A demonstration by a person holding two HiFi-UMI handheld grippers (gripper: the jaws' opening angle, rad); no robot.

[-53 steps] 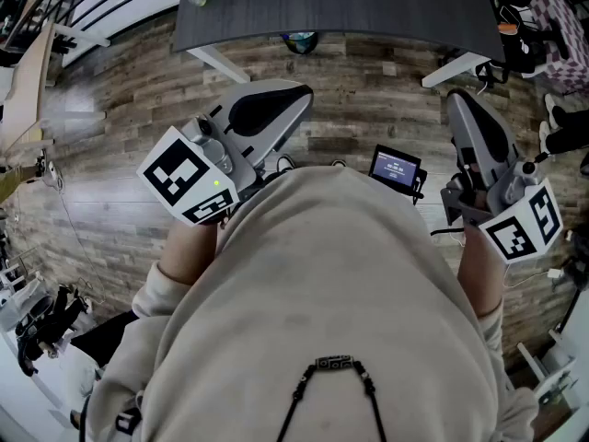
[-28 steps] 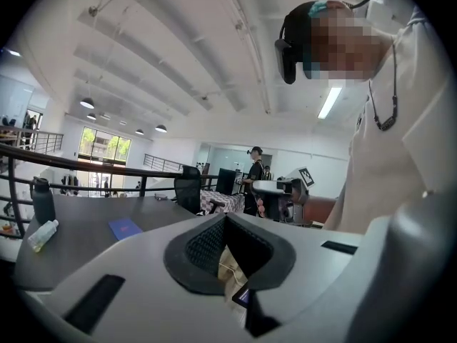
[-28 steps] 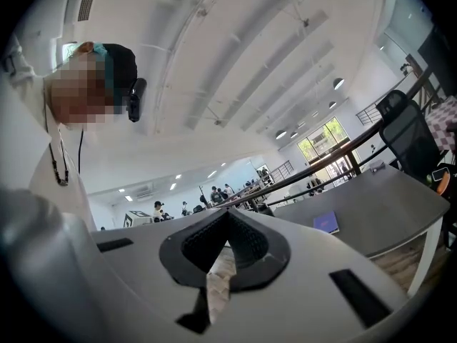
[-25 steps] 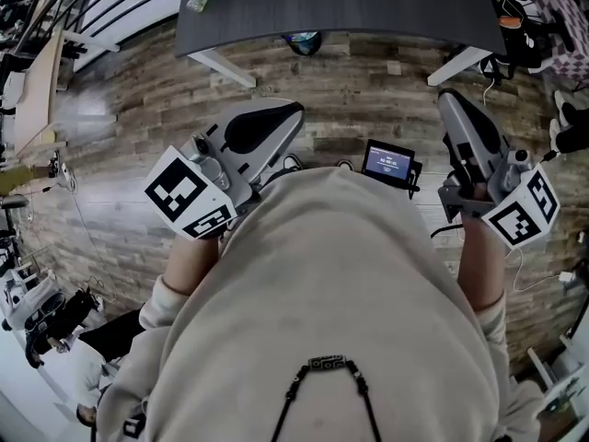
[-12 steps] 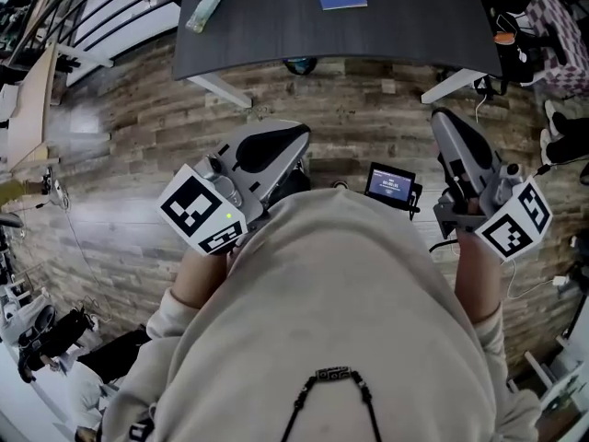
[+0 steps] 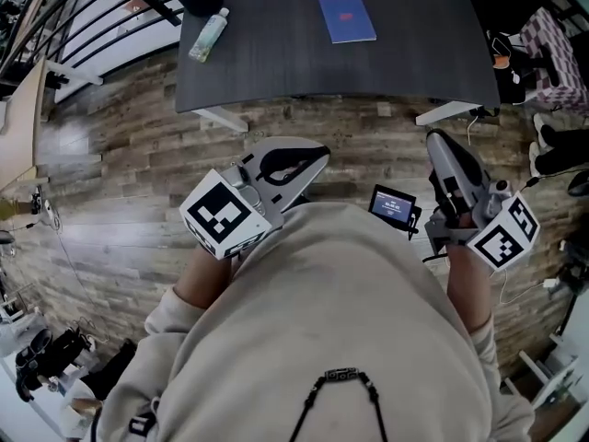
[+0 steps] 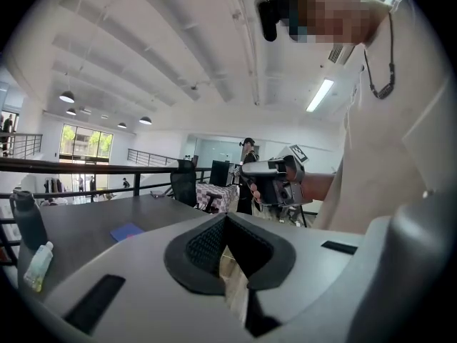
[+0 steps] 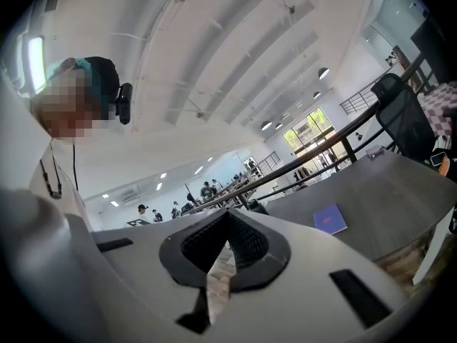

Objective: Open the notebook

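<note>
Thin blue softcover notebook (image 6: 347,17) is lying shut, well back from near edge of dark grey table (image 6: 276,63). L gripper (image 6: 316,157) & R gripper (image 6: 434,144) are hovering clenched, empty. Risk: 2 shut tips skidding notebook away w/o lifting cover.

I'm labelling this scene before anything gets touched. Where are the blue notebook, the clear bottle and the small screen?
notebook (image 6: 347,17), head view, middle of its blue cover.
bottle (image 6: 208,35), head view, middle of its clear body.
screen (image 6: 395,207), head view, centre of its lit display.
</note>
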